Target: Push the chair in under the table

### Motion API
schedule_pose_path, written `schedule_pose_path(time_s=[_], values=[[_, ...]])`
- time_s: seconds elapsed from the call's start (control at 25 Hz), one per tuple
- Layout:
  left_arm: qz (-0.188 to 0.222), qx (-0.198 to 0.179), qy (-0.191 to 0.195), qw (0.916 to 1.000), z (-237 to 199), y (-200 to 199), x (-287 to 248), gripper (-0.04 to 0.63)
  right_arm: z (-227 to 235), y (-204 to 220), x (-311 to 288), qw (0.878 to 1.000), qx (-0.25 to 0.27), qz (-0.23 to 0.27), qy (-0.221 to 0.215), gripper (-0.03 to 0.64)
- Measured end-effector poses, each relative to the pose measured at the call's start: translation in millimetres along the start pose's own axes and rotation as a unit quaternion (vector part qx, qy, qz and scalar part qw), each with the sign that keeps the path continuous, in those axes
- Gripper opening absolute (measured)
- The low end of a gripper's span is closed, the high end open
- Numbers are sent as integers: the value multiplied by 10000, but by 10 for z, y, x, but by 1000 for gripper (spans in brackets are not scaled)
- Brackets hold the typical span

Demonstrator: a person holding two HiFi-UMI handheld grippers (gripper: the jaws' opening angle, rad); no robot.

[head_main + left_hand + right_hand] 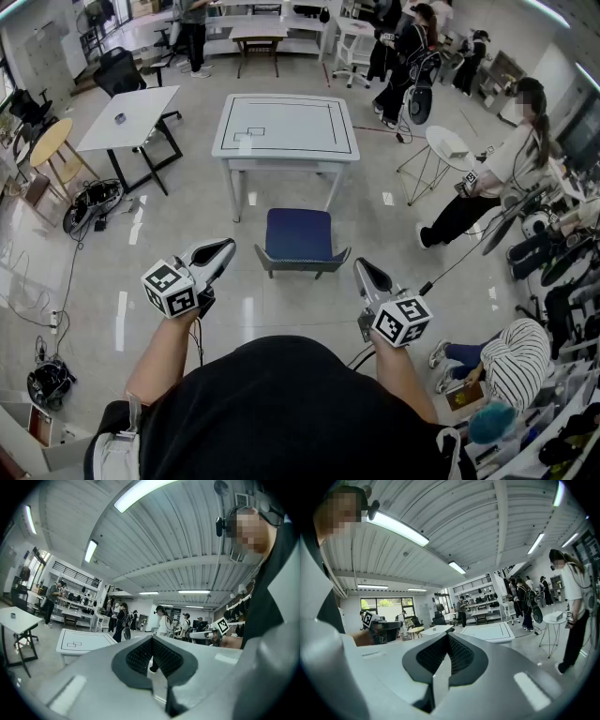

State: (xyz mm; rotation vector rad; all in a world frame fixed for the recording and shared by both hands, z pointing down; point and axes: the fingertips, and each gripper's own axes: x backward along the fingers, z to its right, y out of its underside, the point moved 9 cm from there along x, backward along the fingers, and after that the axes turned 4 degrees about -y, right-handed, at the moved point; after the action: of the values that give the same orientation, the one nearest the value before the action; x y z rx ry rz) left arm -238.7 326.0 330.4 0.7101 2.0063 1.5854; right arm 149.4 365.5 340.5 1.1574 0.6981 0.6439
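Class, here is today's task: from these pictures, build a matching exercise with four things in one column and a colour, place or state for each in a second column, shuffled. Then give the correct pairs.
Column one
1 chair
2 rectangular table
3 left gripper
4 round wooden table

Column two
A white top with black lines
B jaws together, holding nothing
C blue seat, standing out from the table
D far left, tan top

Pairs: 1-C, 2-A, 3-B, 4-D

**Hidden or unreadable: your head view**

- Chair [298,234]: legs mostly covered by its blue seat. Only grey frame ends show at the near corners.
- Table [285,127]: far legs masked by its top.
- Side table [141,108]: dark object [119,118] on it, too small for you to identify.
- Floor [300,307]: the part nearest you is blocked by your torso [281,412].
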Motion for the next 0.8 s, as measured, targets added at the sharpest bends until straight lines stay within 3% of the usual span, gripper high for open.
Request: schedule_pose_path(time_s=[0.56,0.8], values=[[-106,94,355,9993,-148,123,328,0,-522,202,47,9996,-138,128,232,31],[-232,150,497,9984,-182,179,303,0,-522,235,75,9991,-113,59,405,37]])
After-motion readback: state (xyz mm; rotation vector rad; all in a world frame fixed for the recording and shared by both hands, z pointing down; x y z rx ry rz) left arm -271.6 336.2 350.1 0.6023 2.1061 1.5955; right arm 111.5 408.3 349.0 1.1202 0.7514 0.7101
